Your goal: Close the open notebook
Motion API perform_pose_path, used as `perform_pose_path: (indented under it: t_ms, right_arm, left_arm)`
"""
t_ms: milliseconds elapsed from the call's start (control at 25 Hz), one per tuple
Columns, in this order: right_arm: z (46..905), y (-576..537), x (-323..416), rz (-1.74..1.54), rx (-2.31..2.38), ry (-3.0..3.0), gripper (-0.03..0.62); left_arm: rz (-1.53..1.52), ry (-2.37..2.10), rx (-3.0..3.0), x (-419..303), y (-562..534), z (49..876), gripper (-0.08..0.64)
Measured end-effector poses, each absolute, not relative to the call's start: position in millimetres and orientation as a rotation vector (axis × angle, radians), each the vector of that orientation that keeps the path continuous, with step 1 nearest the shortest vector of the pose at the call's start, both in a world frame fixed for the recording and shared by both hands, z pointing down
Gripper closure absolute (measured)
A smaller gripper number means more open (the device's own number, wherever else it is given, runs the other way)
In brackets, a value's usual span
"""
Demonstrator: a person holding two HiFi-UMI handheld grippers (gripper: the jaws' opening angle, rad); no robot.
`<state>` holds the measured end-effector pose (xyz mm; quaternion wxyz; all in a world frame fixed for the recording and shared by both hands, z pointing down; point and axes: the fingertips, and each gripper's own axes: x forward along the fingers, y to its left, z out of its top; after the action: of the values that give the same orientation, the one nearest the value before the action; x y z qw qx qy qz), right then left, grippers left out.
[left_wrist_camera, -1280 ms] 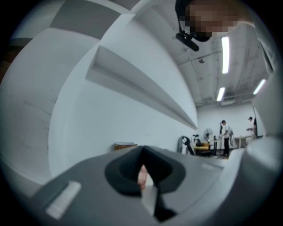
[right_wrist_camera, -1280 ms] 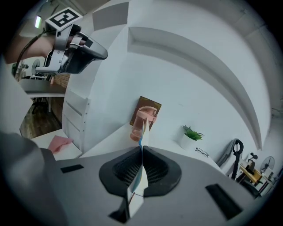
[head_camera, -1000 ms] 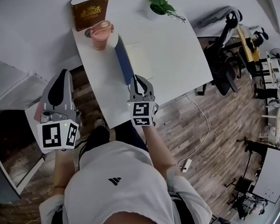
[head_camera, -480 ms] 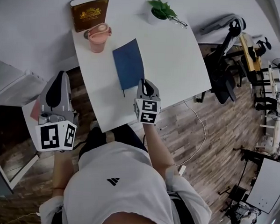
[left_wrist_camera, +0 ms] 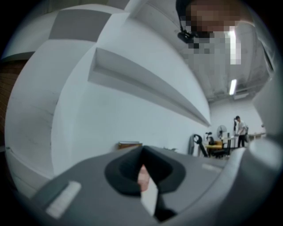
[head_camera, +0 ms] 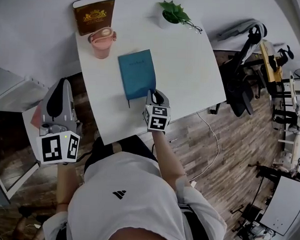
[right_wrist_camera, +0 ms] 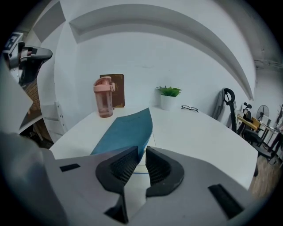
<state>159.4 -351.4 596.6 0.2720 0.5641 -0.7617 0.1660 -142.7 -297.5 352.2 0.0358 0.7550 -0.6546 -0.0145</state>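
The blue notebook (head_camera: 136,73) lies shut and flat on the white table (head_camera: 185,68), its cover up. My right gripper (head_camera: 153,93) hovers at the notebook's near right corner, pointing down at the table. In the right gripper view the notebook (right_wrist_camera: 126,129) stretches away just past the right gripper (right_wrist_camera: 141,153), whose jaws are opening a narrow gap with nothing between them. My left gripper (head_camera: 65,82) hangs off the table's left side, held level, jaws together and empty. The left gripper (left_wrist_camera: 142,152) faces a white wall.
A pink bottle (head_camera: 102,41) and a brown book (head_camera: 94,13) stand at the table's far left. A potted plant (head_camera: 173,13) and glasses (head_camera: 193,26) sit at the far right. A black chair (head_camera: 243,61) stands right of the table on wooden floor.
The notebook's cover, upright a second ago, has swung down flat over the pages. My right gripper let go of it and drew back toward the near edge, its jaws parting. The left gripper barely moved.
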Motion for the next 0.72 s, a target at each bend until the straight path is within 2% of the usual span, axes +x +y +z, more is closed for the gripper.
perform_pose_path:
  t_ms: [400, 720]
  right_arm:
    - [620, -358, 169, 0.483, 1.451, -1.989, 0.476]
    - [613, -358, 173, 0.471, 1.474, -2.048, 0.46]
  left_arm:
    - [-0.026, -2.074, 2.263, -142, -297, 354, 0.551]
    - [-0.017, -2.099, 2.25, -143, -292, 351, 0.551]
